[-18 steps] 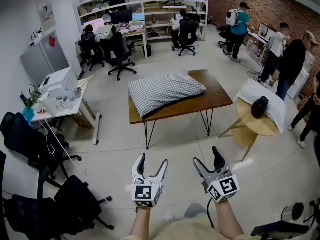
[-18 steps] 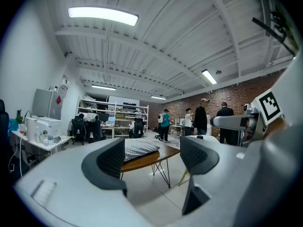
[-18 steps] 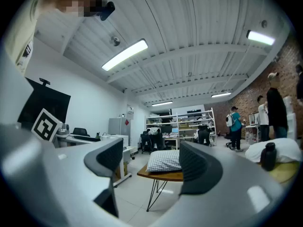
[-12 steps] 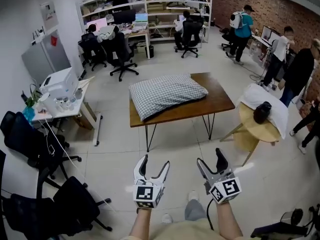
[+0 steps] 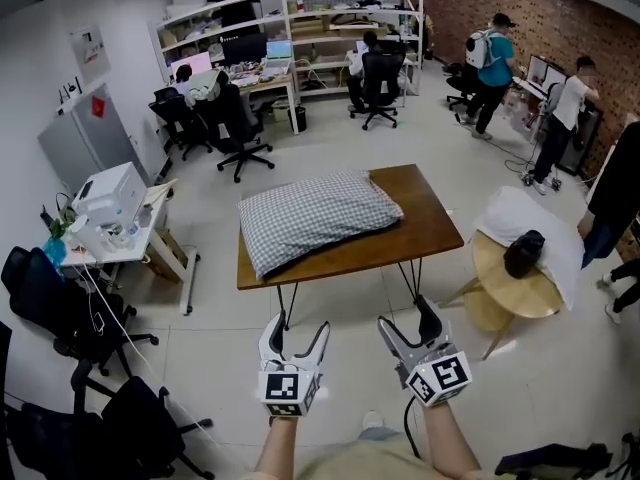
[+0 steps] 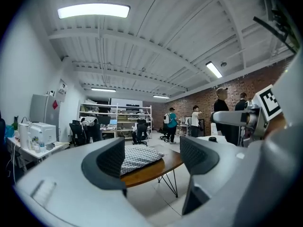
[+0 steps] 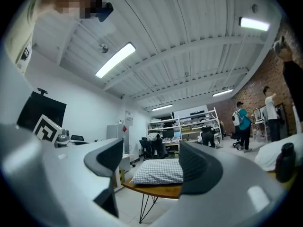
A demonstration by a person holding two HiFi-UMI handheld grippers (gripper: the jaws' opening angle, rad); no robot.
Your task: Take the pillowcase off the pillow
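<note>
Both left gripper (image 5: pixel 300 324) and right gripper (image 5: pixel 407 316) hover, fingers spread and empty, well short of the checked pillow (image 5: pixel 318 215) on the worktop (image 5: pixel 424 223).

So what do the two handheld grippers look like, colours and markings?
Both alike: left gripper and right gripper have white bodies, two curved jaws lined with dark textured pads, and a white cube bearing black square markers at the wrist. The forearms show no sleeves.
</note>
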